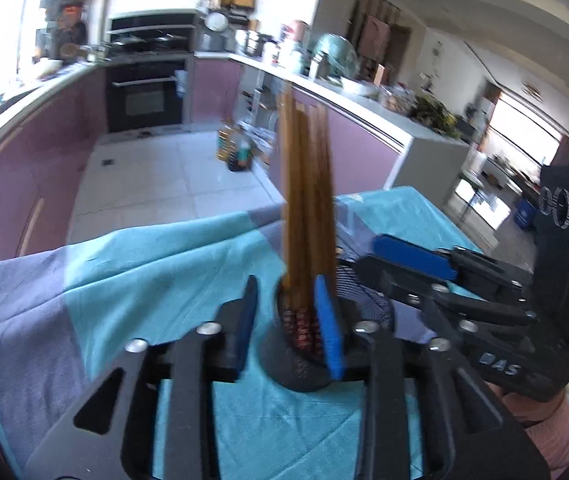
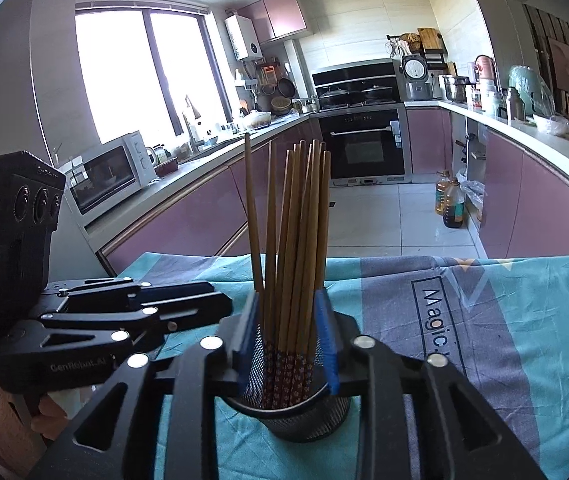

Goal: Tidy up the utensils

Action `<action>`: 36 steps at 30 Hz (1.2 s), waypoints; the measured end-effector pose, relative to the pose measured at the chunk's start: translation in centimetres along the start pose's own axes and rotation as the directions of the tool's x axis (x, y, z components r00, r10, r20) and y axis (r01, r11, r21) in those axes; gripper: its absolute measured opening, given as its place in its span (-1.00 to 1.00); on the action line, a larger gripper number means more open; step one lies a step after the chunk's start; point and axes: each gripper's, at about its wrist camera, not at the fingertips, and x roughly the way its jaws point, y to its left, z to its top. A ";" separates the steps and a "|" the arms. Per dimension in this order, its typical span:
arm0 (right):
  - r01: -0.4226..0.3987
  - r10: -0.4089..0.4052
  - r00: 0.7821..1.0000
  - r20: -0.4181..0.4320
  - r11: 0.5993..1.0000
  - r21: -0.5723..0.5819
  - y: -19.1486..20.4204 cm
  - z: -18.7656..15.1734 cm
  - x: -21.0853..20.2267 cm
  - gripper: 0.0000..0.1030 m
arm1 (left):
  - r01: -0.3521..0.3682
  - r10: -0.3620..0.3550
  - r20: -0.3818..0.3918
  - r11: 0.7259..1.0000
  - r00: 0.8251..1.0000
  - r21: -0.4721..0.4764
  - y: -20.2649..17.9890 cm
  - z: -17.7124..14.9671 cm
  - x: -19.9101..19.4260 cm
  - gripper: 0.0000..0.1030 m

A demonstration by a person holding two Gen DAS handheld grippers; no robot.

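Observation:
A bundle of wooden chopsticks [image 2: 296, 240] with red patterned ends stands upright in a black mesh holder [image 2: 308, 420] on the table. My right gripper [image 2: 288, 340] has its blue pads on either side of the bundle, at the holder's rim. In the left wrist view the chopsticks [image 1: 308, 216] are blurred and stand in the holder [image 1: 300, 364]; my left gripper [image 1: 288, 328] is open, its right pad beside the bundle. The right gripper [image 1: 416, 256] shows at the right there. The left gripper [image 2: 188, 300] shows at the left in the right wrist view.
A teal and grey cloth [image 2: 504, 340] covers the table. Beyond it lie the kitchen floor, pink cabinets, an oven [image 2: 364, 144], a microwave [image 2: 108, 176] on the left counter and oil bottles [image 2: 450, 200] on the floor.

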 end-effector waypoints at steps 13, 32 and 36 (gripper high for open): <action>0.134 -0.124 0.983 0.132 0.989 -0.068 2.1 -2.1 -3.7 0.88 | -0.305 0.316 0.258 0.949 0.913 -0.086 2.8 -4.5 -7.9 0.89; 0.188 -0.164 0.959 0.232 0.978 -0.088 4.2 -4.1 -6.3 0.88 | -0.433 0.447 0.381 0.892 0.809 -0.128 1.4 -9.2 -14.2 0.89; 0.185 -0.157 0.955 0.250 0.979 -0.091 4.6 -4.3 -6.7 0.88 | -0.431 0.446 0.385 0.893 0.808 -0.130 1.3 -9.3 -14.5 0.89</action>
